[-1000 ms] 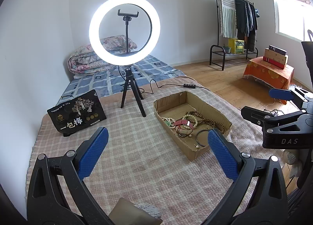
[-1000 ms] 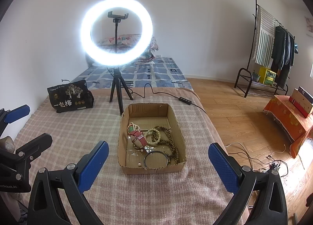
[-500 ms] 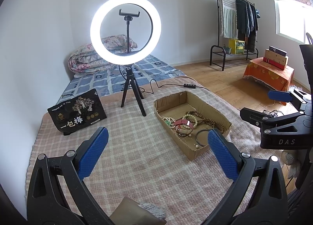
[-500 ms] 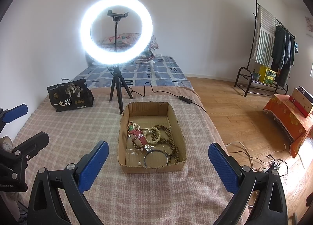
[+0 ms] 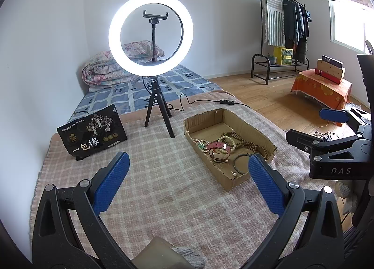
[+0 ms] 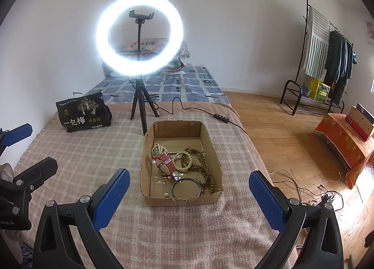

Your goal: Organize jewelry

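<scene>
The left gripper (image 5: 185,183) hovers over the plaid blanket (image 5: 163,175) with its fingers (image 5: 112,184) spread wide and holding nothing; a black snack bag (image 5: 92,135) stands beyond the left finger. The cardboard box (image 6: 149,196) lies ahead between the right gripper's (image 6: 189,196) fingers (image 6: 264,196), also wide and empty. Inside it lie a red watch (image 6: 164,160), bead bracelets (image 6: 187,159) and a dark bangle (image 6: 185,187). A lit ring light (image 6: 140,35) stands beyond the box

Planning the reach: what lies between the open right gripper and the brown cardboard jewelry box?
Only bare pink plaid blanket between the right gripper and the cardboard box, seen in the right wrist view.
</scene>
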